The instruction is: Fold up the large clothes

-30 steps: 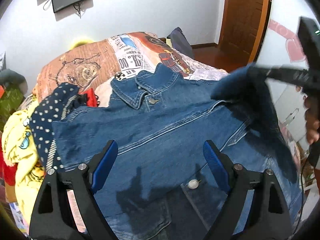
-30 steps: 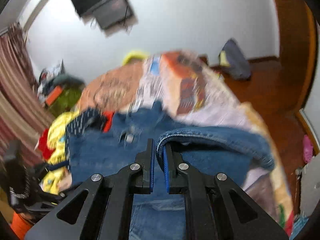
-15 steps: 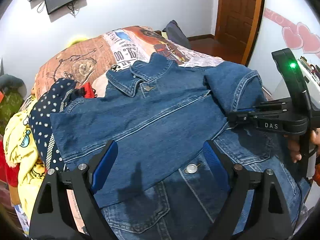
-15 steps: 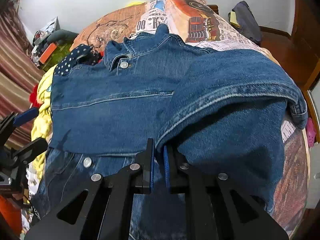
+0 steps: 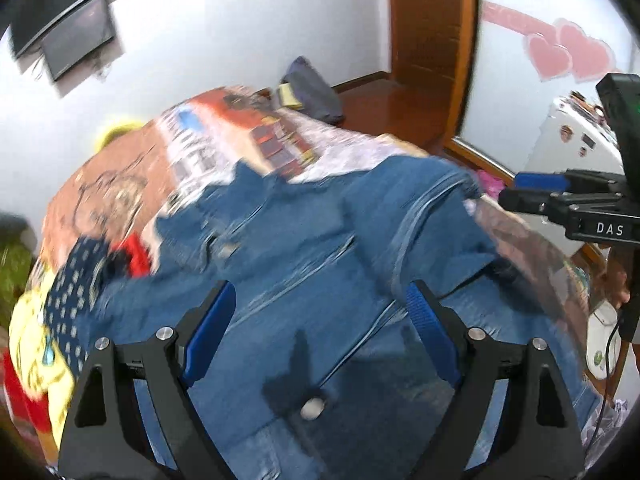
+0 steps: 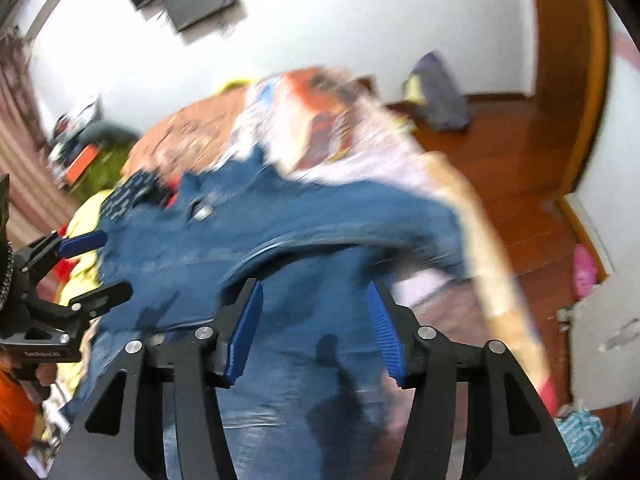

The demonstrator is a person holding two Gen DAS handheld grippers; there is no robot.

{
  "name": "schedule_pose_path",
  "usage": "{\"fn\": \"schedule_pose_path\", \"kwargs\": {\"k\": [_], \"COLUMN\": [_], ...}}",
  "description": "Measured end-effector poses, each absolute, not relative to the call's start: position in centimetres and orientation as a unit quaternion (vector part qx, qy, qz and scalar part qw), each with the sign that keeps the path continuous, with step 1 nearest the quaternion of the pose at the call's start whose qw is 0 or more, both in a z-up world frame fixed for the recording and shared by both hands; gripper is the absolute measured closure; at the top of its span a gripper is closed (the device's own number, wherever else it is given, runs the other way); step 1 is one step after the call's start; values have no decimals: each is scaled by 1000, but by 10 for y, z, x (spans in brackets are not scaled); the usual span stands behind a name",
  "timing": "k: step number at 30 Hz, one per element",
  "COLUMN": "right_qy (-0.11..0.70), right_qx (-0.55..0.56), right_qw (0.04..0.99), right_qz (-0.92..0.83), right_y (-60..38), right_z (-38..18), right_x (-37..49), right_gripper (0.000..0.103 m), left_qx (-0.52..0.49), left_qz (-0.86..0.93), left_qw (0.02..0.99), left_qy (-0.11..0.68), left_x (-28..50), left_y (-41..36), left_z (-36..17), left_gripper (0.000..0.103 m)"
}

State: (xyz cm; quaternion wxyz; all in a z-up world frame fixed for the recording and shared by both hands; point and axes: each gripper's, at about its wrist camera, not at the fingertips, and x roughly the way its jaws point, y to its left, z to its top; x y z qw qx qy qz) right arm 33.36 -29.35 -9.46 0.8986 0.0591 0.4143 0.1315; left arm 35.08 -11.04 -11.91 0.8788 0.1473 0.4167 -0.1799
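A blue denim jacket [image 5: 304, 280] lies front-up on the bed, collar at the far end, its right sleeve [image 5: 420, 208] folded inward over the chest. It also shows in the right wrist view [image 6: 280, 240]. My left gripper [image 5: 316, 332] is open and empty above the jacket's lower front. My right gripper [image 6: 316, 332] is open and empty above the jacket's right side; it shows in the left wrist view [image 5: 532, 192] at the right, apart from the cloth. Both views are motion-blurred.
A patterned bedspread [image 5: 208, 148] covers the bed. A pile of yellow, red and dotted navy clothes [image 5: 60, 304] lies at the left. A wooden door [image 5: 432, 40], a dark bag on the floor [image 5: 312, 92] and a white fridge [image 5: 580, 140] stand around.
My right gripper has opened and let go of the sleeve, which now lies folded over the jacket. It has drawn back to the right. Both cameras have tilted upward.
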Motion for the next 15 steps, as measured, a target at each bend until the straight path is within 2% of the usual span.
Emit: {"fn": "schedule_pose_path", "kwargs": {"k": [7,15], "right_qy": [402,432], "right_qx": [59,94], "right_qw": [911,896], "right_qz": [67,48], "right_y": [-339,-367], "right_z": [-97,-126], "right_x": [330,332], "right_gripper": [46,45], "left_qx": [208,260], "left_qz": [-228,-275], "left_qw": [864,819], "left_qy": [399,430], "left_x": [378,415], "left_y": [-186,-267], "left_z": [-122,-166], "left_gripper": [16,18]}}
